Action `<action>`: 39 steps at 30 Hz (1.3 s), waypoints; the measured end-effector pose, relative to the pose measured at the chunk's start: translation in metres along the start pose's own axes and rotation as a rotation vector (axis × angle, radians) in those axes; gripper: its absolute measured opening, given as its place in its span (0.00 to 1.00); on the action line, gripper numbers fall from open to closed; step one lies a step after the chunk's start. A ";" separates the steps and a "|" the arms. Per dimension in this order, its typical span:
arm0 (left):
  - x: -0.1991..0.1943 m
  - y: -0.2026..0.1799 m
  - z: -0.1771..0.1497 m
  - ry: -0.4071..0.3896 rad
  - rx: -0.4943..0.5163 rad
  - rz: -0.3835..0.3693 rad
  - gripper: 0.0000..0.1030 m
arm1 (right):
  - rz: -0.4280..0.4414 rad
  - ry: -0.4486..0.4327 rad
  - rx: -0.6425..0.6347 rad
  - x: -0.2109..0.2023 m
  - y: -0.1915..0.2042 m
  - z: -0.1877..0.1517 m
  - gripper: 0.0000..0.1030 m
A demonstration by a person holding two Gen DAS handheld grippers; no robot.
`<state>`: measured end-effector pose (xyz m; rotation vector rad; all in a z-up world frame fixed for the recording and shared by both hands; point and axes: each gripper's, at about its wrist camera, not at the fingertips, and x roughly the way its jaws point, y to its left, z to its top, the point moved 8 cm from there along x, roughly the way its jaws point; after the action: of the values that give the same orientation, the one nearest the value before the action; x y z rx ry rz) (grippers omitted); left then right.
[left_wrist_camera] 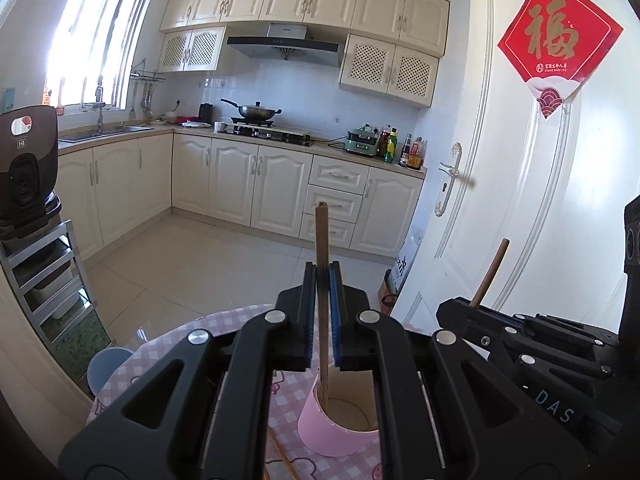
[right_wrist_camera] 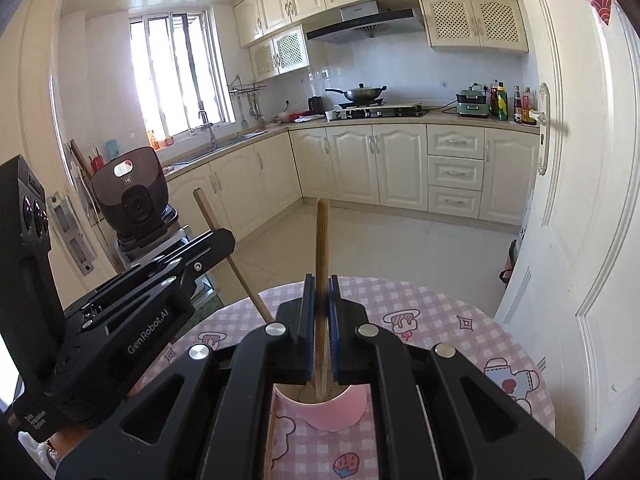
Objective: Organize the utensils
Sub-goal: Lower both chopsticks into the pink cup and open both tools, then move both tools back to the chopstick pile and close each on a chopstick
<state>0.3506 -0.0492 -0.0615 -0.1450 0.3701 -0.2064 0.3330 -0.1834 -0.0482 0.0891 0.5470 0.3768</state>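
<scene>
My left gripper (left_wrist_camera: 322, 276) is shut on a brown wooden chopstick (left_wrist_camera: 321, 240) held upright, its lower end inside the pink cup (left_wrist_camera: 332, 436) on the table. My right gripper (right_wrist_camera: 321, 284) is shut on another wooden chopstick (right_wrist_camera: 321, 240), also upright with its lower end in the pink cup (right_wrist_camera: 340, 412). Each gripper shows in the other's view: the right gripper body (left_wrist_camera: 520, 340) with its chopstick (left_wrist_camera: 490, 272), and the left gripper body (right_wrist_camera: 132, 304) with its chopstick (right_wrist_camera: 232, 256).
The round table has a pink checked cloth (right_wrist_camera: 440, 320). More chopsticks (left_wrist_camera: 284, 460) lie on it by the cup. A blue stool (left_wrist_camera: 106, 368) stands left of the table. A metal rack (left_wrist_camera: 48, 280) with a rice cooker is at the left, a white door (left_wrist_camera: 520, 160) at the right.
</scene>
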 end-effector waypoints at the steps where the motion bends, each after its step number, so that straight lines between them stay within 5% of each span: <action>1: -0.001 0.000 -0.001 0.005 0.003 -0.001 0.07 | -0.001 0.001 0.005 0.000 0.000 0.000 0.05; 3: -0.003 -0.001 -0.002 0.015 0.007 0.000 0.09 | -0.002 0.003 0.010 0.000 -0.002 0.001 0.05; 4: -0.004 -0.001 -0.002 0.018 0.008 0.001 0.22 | -0.007 0.003 0.011 0.000 -0.003 0.001 0.05; 5: -0.006 0.000 -0.002 0.018 0.009 0.008 0.50 | -0.014 0.002 0.015 -0.001 -0.004 0.001 0.06; 7: -0.015 -0.001 0.000 -0.017 0.018 0.014 0.66 | -0.017 0.005 0.028 -0.001 -0.006 0.000 0.08; 15: -0.037 0.005 -0.005 0.019 0.025 0.039 0.67 | -0.046 -0.006 0.043 -0.016 -0.007 -0.006 0.34; 30: -0.088 0.035 -0.046 0.207 0.043 0.082 0.74 | -0.013 0.022 0.013 -0.044 0.027 -0.041 0.37; 39: -0.098 0.079 -0.092 0.334 -0.025 0.129 0.74 | 0.076 0.207 -0.153 -0.007 0.079 -0.098 0.37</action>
<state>0.2409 0.0398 -0.1271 -0.1111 0.7124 -0.0979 0.2504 -0.1145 -0.1145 -0.0776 0.7180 0.5042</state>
